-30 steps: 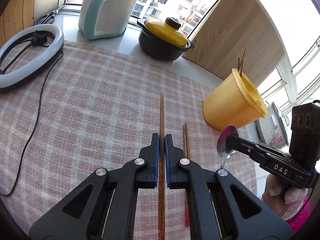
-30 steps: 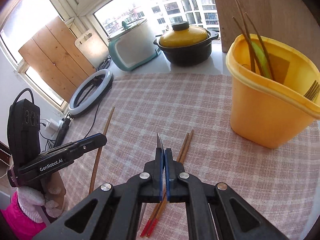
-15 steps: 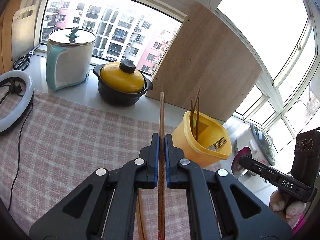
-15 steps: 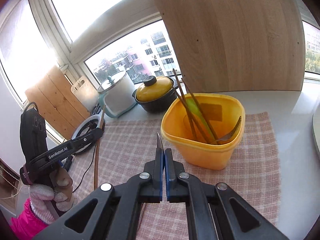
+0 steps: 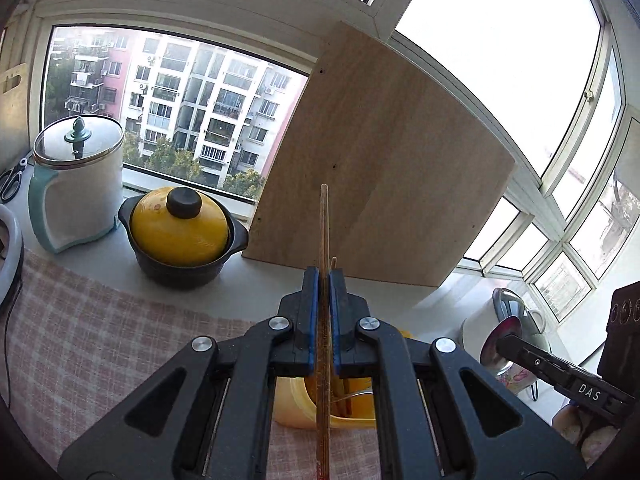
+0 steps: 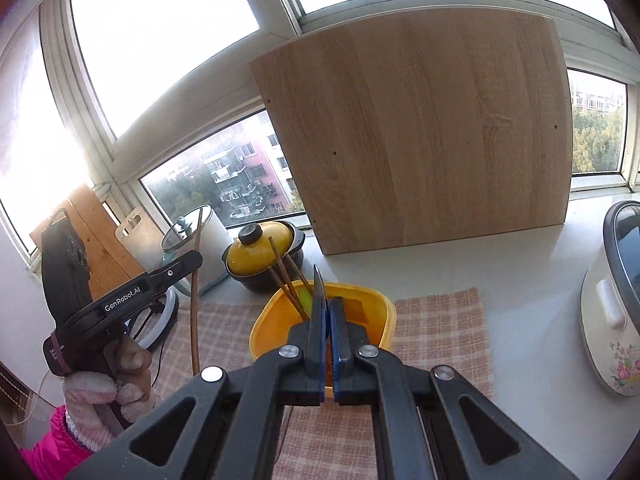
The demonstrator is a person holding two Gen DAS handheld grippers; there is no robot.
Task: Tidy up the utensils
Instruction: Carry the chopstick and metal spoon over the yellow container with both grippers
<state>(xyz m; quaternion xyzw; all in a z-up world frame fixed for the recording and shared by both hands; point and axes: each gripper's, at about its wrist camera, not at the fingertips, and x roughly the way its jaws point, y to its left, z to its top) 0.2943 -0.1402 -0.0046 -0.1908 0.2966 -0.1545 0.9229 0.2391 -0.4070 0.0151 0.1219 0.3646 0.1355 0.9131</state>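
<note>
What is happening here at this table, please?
A person is sorting utensils with two handheld grippers. The left gripper is shut on a wooden chopstick; the right gripper is shut on a metal spoon. Both are raised by the yellow bin, which already holds chopsticks. Neither utensil is in it yet.

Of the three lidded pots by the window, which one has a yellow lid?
The black pot beside the wooden board. Its lid is yellow with a black knob; the white pot and the flowered cooker have glass lids.
</note>
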